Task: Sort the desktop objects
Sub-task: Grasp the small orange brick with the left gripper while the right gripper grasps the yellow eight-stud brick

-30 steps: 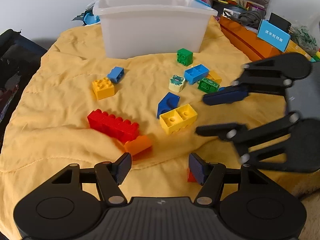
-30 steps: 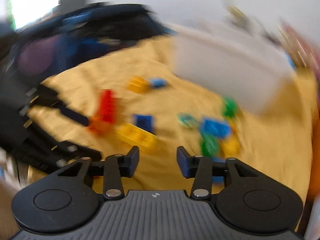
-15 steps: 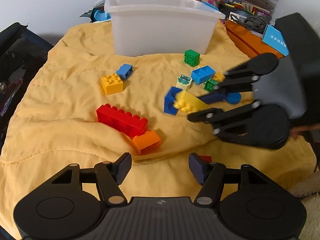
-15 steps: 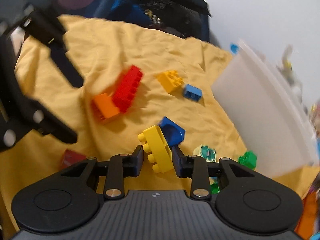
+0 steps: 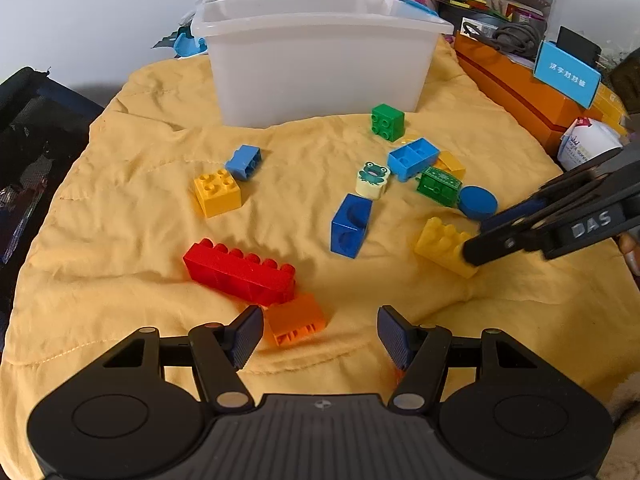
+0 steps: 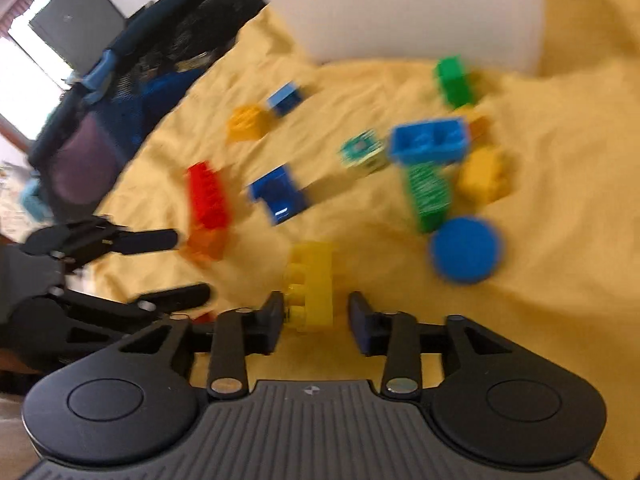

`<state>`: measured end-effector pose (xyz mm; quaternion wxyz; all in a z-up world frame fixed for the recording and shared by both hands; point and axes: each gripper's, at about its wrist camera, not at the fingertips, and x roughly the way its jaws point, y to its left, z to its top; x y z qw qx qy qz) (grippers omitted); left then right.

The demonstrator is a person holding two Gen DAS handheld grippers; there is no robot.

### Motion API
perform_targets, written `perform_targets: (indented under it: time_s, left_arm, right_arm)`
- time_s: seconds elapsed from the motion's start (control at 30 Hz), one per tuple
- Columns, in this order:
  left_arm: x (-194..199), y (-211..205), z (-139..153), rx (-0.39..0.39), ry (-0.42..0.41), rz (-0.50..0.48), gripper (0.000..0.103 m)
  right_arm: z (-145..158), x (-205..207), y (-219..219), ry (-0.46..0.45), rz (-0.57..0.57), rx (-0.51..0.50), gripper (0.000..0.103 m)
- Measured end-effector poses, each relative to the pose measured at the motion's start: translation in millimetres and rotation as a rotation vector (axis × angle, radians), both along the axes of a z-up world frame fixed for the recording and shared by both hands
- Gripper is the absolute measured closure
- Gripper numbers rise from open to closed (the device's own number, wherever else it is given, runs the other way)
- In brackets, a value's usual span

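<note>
Left wrist view. The left gripper hovers with fingers spread wide and nothing between them, low over the yellow cloth. The white plastic bin, the landmark here and probably the sorting target, stands at the far edge of the cloth. Loose bricks lie in front of it: a green brick closest, a red eight-stud brick and an orange brick farthest from it, touching one another just ahead of the left fingers. The right gripper reaches in from the side, well in front of the bin and off its right corner, its fingers about a yellow six-stud brick.

Right wrist view (blurred by motion). The right gripper's jaws are opening; the yellow six-stud brick lies on the cloth between the pads, one pad close to its studs, the other apart from it. The brick thus appears released, well short of the bin. A blue disc lies beside it, on the bin's near side.
</note>
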<state>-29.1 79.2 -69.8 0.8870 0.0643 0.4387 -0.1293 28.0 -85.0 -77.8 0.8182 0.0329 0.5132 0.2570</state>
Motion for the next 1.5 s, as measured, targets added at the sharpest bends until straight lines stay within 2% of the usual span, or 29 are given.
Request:
perform_targets:
  time_s: [0.1,0.2,0.27,0.33,0.43,0.5,0.53,0.6,0.63,0.67,0.7,0.8,0.93,1.07,1.13,1.23,1.33,1.5]
  left_arm:
    - [1,-1,-3,-0.009,0.027,-0.013,0.036]
    - [-3,-3,-2,-0.120,0.078,-0.047,0.036]
    - [-8,-10,3,-0.159,0.065,-0.101,0.036]
    - [-13,-18,7,-0.141,0.036,-0.133,0.036]
    - [-11,-14,9,-0.077,0.007,-0.051,0.036]
    - [-5,0,8,-0.087,0.018,0.041,0.036]
    - [1,9,5,-0.115,0.044,0.090,0.036]
    - [10,26,-1,-0.218,0.077,0.141,0.038]
    - [15,31,-5,-0.255,0.085,0.163,0.049]
    - [19,37,-9,-0.287,0.102,0.188,0.063]
    - [21,41,-12,-0.326,0.119,0.202,0.068]
    - [17,51,-15,-0.445,0.137,0.233,0.069]
    - [18,61,-24,-0.526,0.168,0.301,0.068]
    - [18,77,-30,-0.649,0.197,0.377,0.068]
    - [19,77,-30,-0.606,0.192,0.376,0.068]
    - [21,64,-28,-0.522,0.172,0.316,0.069]
    - [21,49,-22,-0.446,0.148,0.230,0.069]
    - [17,13,-16,-0.275,0.097,0.076,0.069]
  right_arm:
    - [6,-1,-8,-0.039,-0.028,-0.012,0.058]
    - [8,-3,-17,-0.056,-0.054,-0.003,0.058]
    - [10,1,-22,-0.065,-0.059,0.004,0.058]
    - [11,-1,-22,-0.074,-0.054,0.008,0.058]
    - [14,-2,-17,-0.094,-0.046,0.007,0.058]
    - [18,-5,-13,-0.124,-0.024,0.001,0.058]
    - [20,-8,-11,-0.142,-0.008,-0.002,0.058]
    - [24,-12,-6,-0.178,0.018,-0.005,0.058]
    - [26,-13,-3,-0.190,0.027,-0.007,0.058]
    - [26,-14,0,-0.196,0.031,-0.010,0.058]
    - [26,-14,0,-0.197,0.029,-0.011,0.058]
    - [25,-14,1,-0.192,0.023,-0.004,0.058]
    - [26,-17,-2,-0.196,0.012,-0.002,0.058]
    - [24,-18,-5,-0.182,-0.005,0.003,0.058]
    - [24,-19,-5,-0.179,-0.004,0.004,0.058]
    - [22,-20,-4,-0.175,-0.005,0.004,0.058]
    - [19,-21,-3,-0.167,-0.005,-0.001,0.058]
    - [18,-21,-3,-0.176,-0.006,-0.006,0.058]
